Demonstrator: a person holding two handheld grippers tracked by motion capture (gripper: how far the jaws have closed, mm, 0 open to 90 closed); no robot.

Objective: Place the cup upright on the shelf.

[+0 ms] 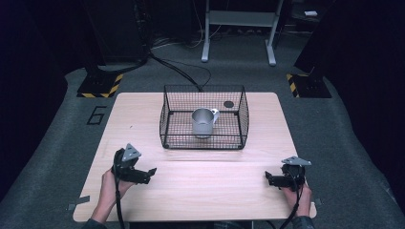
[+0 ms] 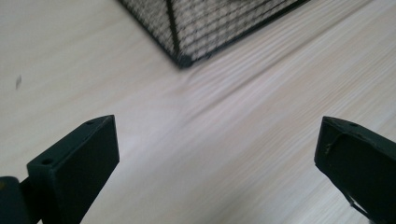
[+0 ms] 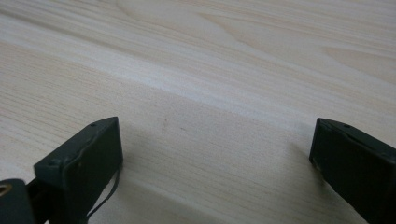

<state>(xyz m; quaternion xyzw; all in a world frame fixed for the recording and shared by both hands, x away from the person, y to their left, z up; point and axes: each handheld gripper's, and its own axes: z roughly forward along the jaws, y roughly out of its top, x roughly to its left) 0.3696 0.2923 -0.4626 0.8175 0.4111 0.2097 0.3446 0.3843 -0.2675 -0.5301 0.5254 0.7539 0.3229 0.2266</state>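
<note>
A black wire basket (image 1: pixel 168 106) stands at the middle back of the light wooden table (image 1: pixel 200 183). Inside it a grey metal mug (image 1: pixel 203 122) stands upright with its handle to the right. My left gripper (image 1: pixel 143 174) rests near the front left of the table, open, with nothing between its jaws. My right gripper (image 1: pixel 273 179) sits at the front right, also open and empty. In the left gripper view (image 2: pixel 217 154) a corner of the basket (image 2: pixel 187 28) lies ahead, beyond the wide-apart jaws. The right gripper view (image 3: pixel 215 158) looks along its spread jaws at bare wood.
A small dark round mark (image 1: pixel 229 103) lies on the table behind the basket's right side. Beyond the table are a grey carpeted floor, cables (image 1: pixel 181 71), a metal stand frame (image 1: pixel 239 28) and two bases with yellow-black striped tape (image 1: pixel 100 86).
</note>
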